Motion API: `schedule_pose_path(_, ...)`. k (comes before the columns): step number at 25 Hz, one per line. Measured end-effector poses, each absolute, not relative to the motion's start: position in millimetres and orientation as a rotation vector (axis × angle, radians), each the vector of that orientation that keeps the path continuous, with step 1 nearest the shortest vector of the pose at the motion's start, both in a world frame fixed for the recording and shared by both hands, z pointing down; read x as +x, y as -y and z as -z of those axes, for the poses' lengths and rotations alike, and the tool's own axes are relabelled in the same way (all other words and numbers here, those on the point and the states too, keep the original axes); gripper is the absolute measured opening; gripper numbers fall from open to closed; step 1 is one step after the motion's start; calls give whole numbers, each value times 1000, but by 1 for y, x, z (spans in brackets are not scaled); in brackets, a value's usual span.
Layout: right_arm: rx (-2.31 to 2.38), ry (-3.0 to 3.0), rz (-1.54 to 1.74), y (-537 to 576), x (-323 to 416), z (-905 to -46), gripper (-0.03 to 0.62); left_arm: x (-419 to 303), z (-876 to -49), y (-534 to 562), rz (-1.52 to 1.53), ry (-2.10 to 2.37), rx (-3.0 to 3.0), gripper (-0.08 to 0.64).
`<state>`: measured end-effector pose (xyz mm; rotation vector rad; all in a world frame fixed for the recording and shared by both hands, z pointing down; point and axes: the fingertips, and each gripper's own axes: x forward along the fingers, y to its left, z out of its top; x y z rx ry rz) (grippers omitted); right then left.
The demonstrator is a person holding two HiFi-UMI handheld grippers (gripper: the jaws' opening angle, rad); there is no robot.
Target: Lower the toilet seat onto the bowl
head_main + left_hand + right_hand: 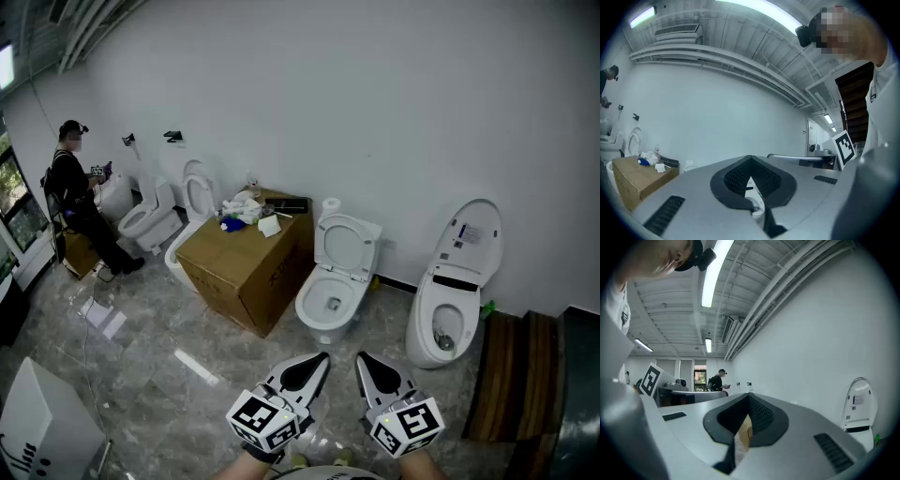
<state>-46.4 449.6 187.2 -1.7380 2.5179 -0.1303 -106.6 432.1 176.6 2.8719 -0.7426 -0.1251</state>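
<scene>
Toilet seat (326, 242) upright, beyond left tool (317, 364)

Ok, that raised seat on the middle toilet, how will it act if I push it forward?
The seat looks like a rigid plastic ring, so probably stiff, not floppy. It seems to lean back past upright, hinged at the bowl, so it should pivot, then likely drop quickly.
</scene>
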Motion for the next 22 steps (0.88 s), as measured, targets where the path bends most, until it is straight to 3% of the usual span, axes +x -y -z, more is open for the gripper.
schedule_pose_path(22,-1586,-2492,174,-443,7,-191,15,-58,-185,-411,90,802,2906,8)
